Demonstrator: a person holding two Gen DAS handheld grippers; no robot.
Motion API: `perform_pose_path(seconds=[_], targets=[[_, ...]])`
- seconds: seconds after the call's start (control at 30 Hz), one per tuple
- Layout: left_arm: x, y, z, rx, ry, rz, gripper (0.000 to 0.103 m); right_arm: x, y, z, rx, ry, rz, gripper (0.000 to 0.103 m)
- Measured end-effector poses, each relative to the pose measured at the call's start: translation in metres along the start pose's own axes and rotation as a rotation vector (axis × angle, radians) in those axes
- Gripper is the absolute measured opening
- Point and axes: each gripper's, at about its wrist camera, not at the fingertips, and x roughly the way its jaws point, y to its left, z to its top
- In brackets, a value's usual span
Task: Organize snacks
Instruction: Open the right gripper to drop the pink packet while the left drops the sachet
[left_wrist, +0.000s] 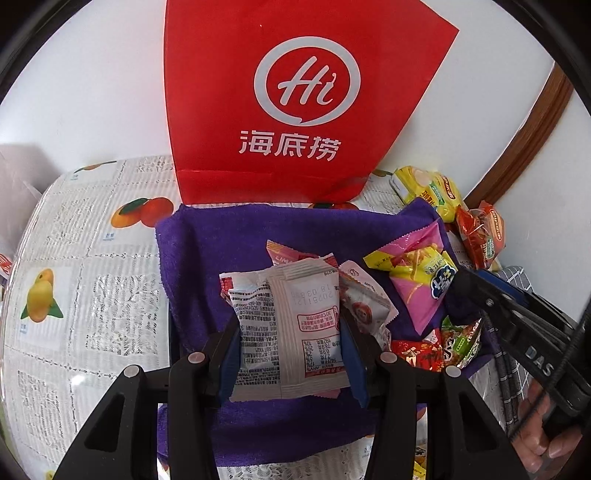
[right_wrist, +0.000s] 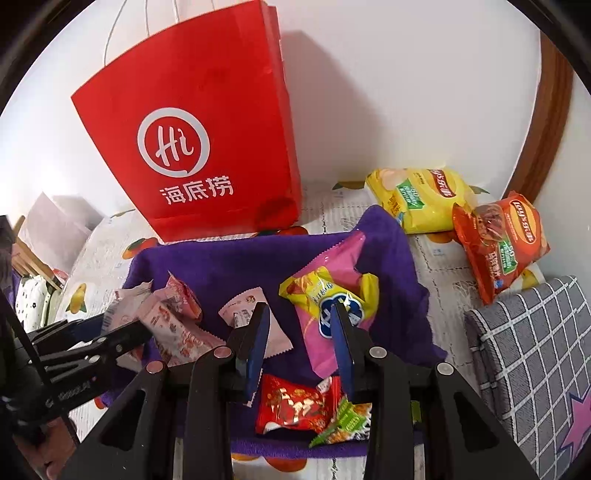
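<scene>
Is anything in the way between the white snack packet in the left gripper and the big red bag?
Nothing visible. The left gripper holds the white snack packet over the purple towel. Only bare towel lies between it and the red paper bag, which stands upright behind. Its opening is out of view.

Black tongs (left_wrist: 290, 347), blue pads (left_wrist: 229, 360), silver round screws (left_wrist: 196, 357).

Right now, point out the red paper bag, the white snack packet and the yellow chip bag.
red paper bag (left_wrist: 303, 92), left wrist view, printed front.
white snack packet (left_wrist: 291, 328), left wrist view, its back panel.
yellow chip bag (right_wrist: 421, 201), right wrist view, its front face.
</scene>
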Motion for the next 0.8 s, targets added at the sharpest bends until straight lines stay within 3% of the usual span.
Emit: perform_pose_path(seconds=[0.3,0.43,0.57,0.8], targets=[[0.006,-0.001,-0.001,-0.016,0.023,-0.045,0.048,-0.019,-0.009,-0.022,0.014,0.010,0.012,0.039],[0.004,-0.003,0.000,-0.014,0.030,-0.055,0.050,-0.030,-0.004,-0.035,-0.022,-0.003,0.019,0.047],[-0.004,-0.005,0.001,-0.015,0.015,-0.055,0.063,-0.034,0.000,-0.046,-0.037,0.015,0.022,0.047],[-0.026,-0.011,0.002,0.008,-0.038,-0.045,0.067,-0.041,0.000,-0.068,-0.032,0.061,0.047,0.051]])
